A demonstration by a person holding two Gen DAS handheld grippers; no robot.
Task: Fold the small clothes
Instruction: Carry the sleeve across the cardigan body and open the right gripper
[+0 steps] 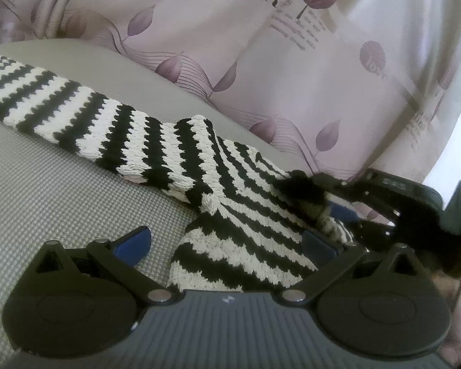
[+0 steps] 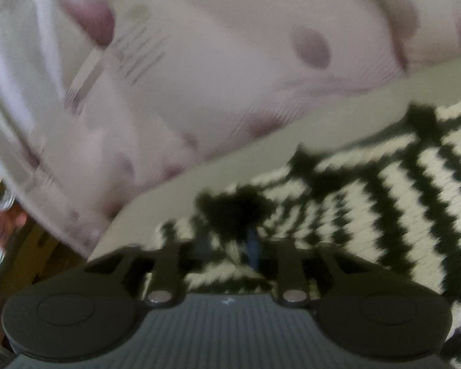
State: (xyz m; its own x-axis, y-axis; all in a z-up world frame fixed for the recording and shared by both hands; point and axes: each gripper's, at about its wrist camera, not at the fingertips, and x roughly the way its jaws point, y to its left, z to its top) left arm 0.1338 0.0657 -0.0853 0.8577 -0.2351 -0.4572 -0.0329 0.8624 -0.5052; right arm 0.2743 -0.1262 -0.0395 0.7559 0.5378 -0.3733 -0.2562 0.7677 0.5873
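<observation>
A black-and-white striped knit garment (image 1: 156, 141) lies across a grey woven surface (image 1: 61, 196), with one end lifted and bunched. My left gripper (image 1: 227, 243) is open, its blue pads (image 1: 135, 243) wide apart, and a fold of the knit lies between them. The right gripper (image 1: 338, 203) shows at the right of the left wrist view, shut on the garment's dark corner. In the blurred right wrist view the right gripper (image 2: 249, 246) has its fingers close together on the striped knit (image 2: 384, 190).
A pale curtain with purple leaf print (image 1: 261, 61) hangs right behind the grey surface; it also fills the upper right wrist view (image 2: 169, 77). A brown wooden edge (image 2: 30, 255) shows at the lower left of the right wrist view.
</observation>
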